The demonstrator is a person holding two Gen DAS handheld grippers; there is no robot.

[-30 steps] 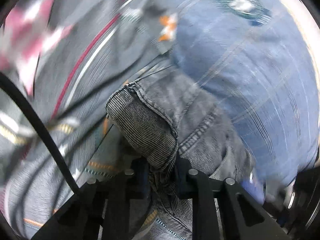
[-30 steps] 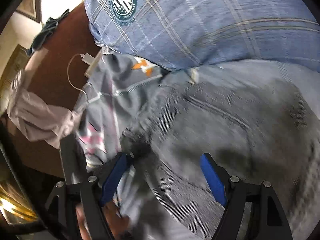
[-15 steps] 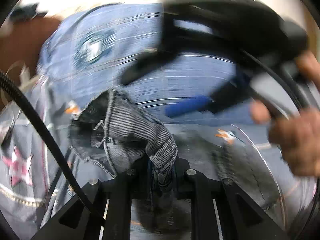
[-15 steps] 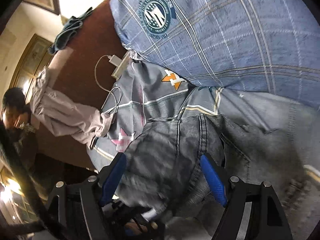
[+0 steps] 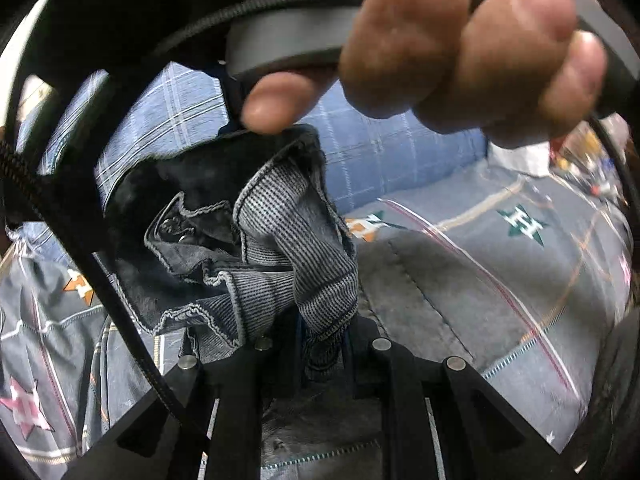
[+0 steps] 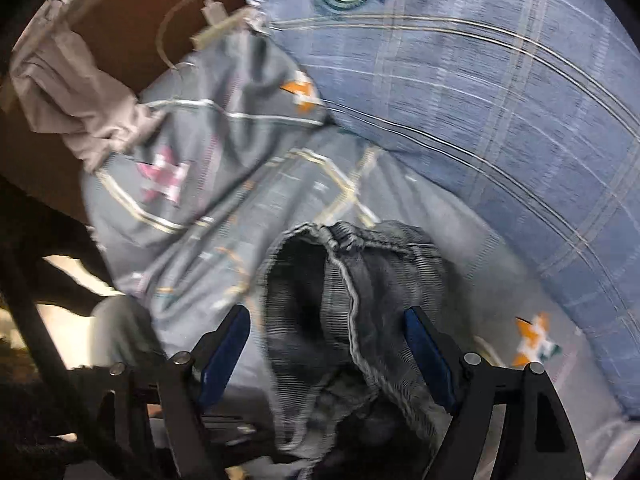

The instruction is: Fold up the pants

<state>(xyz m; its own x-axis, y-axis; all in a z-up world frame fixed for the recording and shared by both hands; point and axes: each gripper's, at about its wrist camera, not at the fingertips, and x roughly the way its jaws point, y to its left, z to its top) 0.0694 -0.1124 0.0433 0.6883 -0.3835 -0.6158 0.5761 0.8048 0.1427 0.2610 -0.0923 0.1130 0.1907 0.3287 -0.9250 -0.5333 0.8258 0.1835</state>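
Observation:
The grey denim pants (image 5: 288,264) are bunched and lifted above the bed. My left gripper (image 5: 320,340) is shut on a fold of the pants' waistband. In the right wrist view the pants (image 6: 360,312) hang between the blue pads (image 6: 426,356) of my right gripper (image 6: 324,344), which is open around them without clamping. The person's hand (image 5: 460,48) holding the right gripper fills the top of the left wrist view.
A grey bedsheet with stars (image 5: 500,280), also in the right wrist view (image 6: 192,184). A blue plaid pillow (image 6: 480,80) at the back. A charger cable (image 6: 208,24) and a beige garment (image 6: 72,92) lie on brown wood at the left.
The right gripper has come close over the left one, its hand now filling the left view. The pants now hang between the right pads.

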